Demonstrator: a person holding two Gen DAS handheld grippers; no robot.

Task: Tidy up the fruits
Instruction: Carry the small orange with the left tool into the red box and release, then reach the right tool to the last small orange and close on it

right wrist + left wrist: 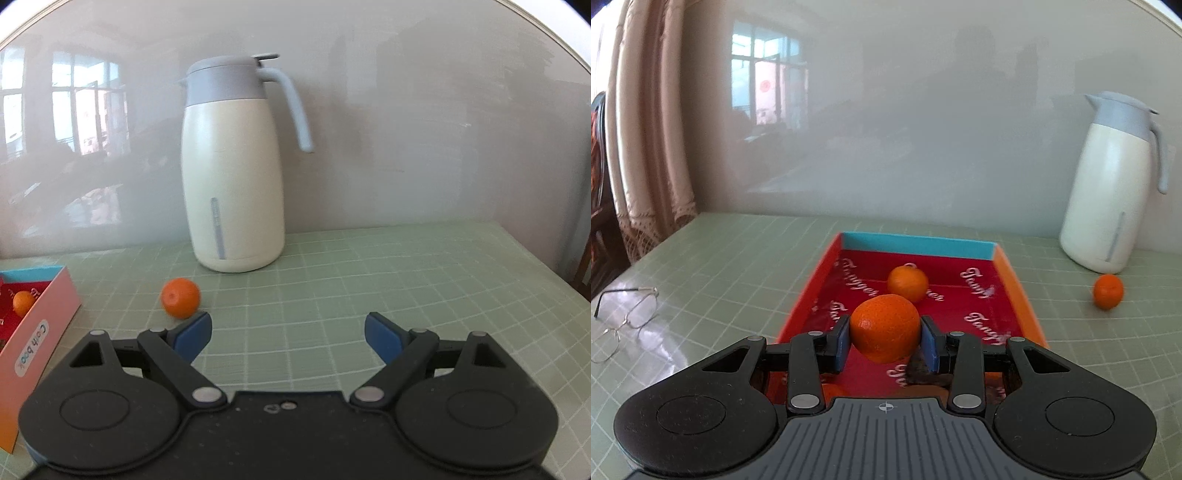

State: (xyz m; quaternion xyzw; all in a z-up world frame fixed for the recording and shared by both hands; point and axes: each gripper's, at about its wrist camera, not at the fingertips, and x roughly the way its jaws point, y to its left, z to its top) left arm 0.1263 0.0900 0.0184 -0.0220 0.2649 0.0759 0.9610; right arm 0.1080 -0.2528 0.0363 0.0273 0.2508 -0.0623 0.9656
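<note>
Green squared matting covers the table, and the left gripper (884, 341) squeezes a tangerine (884, 326) above the red box (1015, 284). Lower it gently beside the tangerine in the box (908, 282), then let go. The right gripper (287, 334) is wide open and empty, near the loose tangerine (181, 297) by the white jug (232, 166).

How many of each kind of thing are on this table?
Tangerines: 3, one held over the box, one in the box, one on the table
Box: 1
Thermos jug: 1
Eyeglasses: 1
Total: 6
</note>
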